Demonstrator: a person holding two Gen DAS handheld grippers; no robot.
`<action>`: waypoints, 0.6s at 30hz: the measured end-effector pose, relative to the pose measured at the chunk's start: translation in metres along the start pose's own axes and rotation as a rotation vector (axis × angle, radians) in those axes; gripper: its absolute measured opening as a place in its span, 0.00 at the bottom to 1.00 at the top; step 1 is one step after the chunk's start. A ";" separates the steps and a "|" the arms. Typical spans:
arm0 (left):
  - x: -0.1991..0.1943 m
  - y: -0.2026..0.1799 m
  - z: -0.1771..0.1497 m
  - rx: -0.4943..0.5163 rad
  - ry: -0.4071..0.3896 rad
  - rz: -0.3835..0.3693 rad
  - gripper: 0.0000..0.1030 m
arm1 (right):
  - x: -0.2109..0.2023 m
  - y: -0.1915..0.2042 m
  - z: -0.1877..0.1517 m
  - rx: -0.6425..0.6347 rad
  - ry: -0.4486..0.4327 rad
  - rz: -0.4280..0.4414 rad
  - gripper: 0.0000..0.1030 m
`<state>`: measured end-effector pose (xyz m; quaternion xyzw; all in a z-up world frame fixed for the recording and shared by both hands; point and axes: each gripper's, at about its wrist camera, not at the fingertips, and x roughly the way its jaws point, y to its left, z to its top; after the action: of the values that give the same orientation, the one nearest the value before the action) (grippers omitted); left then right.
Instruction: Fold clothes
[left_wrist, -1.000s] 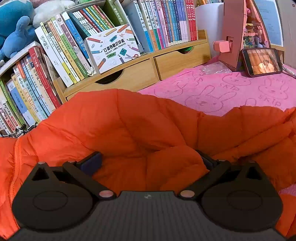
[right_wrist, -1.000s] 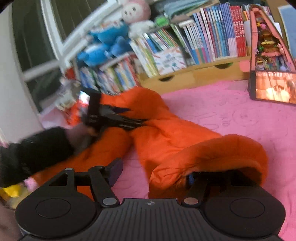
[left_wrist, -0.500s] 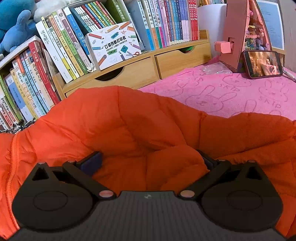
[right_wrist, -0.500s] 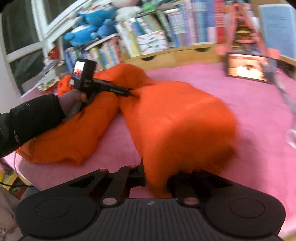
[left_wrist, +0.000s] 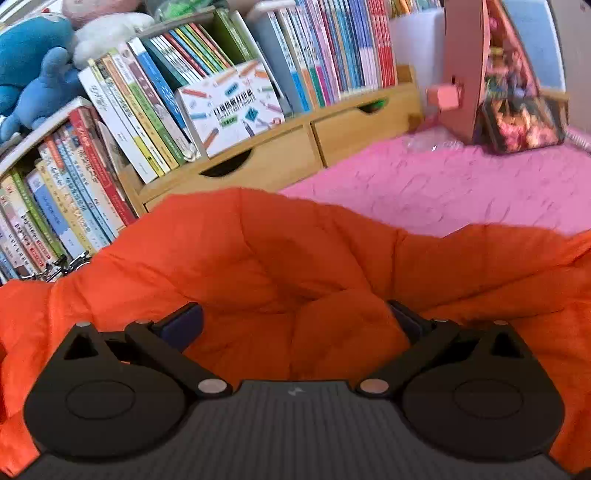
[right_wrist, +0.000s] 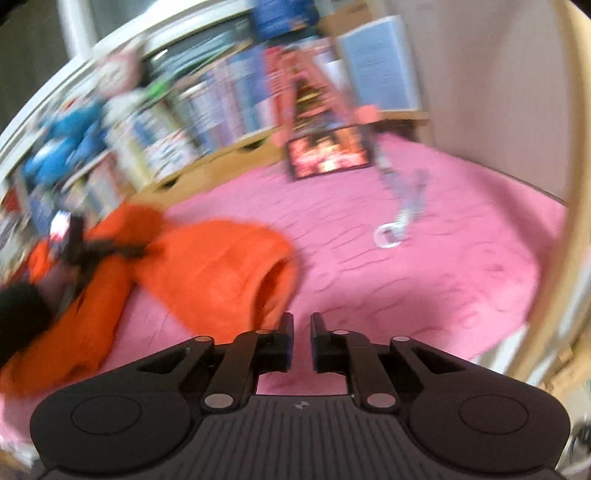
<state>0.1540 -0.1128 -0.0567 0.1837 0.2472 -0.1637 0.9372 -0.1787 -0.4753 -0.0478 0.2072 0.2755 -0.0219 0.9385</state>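
An orange puffy jacket (left_wrist: 295, 258) lies crumpled on a pink blanket (left_wrist: 443, 192). My left gripper (left_wrist: 291, 317) rests in it with its jaws wide apart. A bulge of fabric fills the gap and hides the fingertips. The right wrist view is blurred. There the jacket (right_wrist: 214, 266) sprawls at the left, and the left gripper (right_wrist: 92, 251) lies on it, held by a hand in a dark sleeve (right_wrist: 22, 317). My right gripper (right_wrist: 301, 328) hovers over the blanket just right of the jacket's edge. Its fingers stand a narrow gap apart with nothing between them.
A wooden shelf with drawers (left_wrist: 258, 162) full of upright books runs along the back, with plush toys on top. A lit phone (right_wrist: 328, 157) leans on a pink stand. A clear cable piece (right_wrist: 388, 234) lies on the blanket. A wall stands at the right.
My right gripper closed on a fold of the jacket, then came off it; it now swings right over bare blanket. The left gripper stays in the jacket, tilted slightly.
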 end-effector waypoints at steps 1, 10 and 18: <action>-0.009 0.004 -0.002 -0.011 -0.010 -0.002 1.00 | 0.001 -0.003 0.002 0.034 -0.013 0.010 0.41; -0.089 0.043 -0.019 -0.105 -0.098 -0.024 1.00 | 0.074 0.040 0.023 0.016 0.046 0.052 0.37; -0.142 0.106 -0.067 -0.239 -0.061 0.202 1.00 | 0.095 0.059 0.087 -0.256 -0.171 -0.289 0.11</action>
<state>0.0526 0.0396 -0.0083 0.0896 0.2167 -0.0432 0.9711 -0.0445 -0.4494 -0.0091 0.0422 0.2224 -0.1388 0.9641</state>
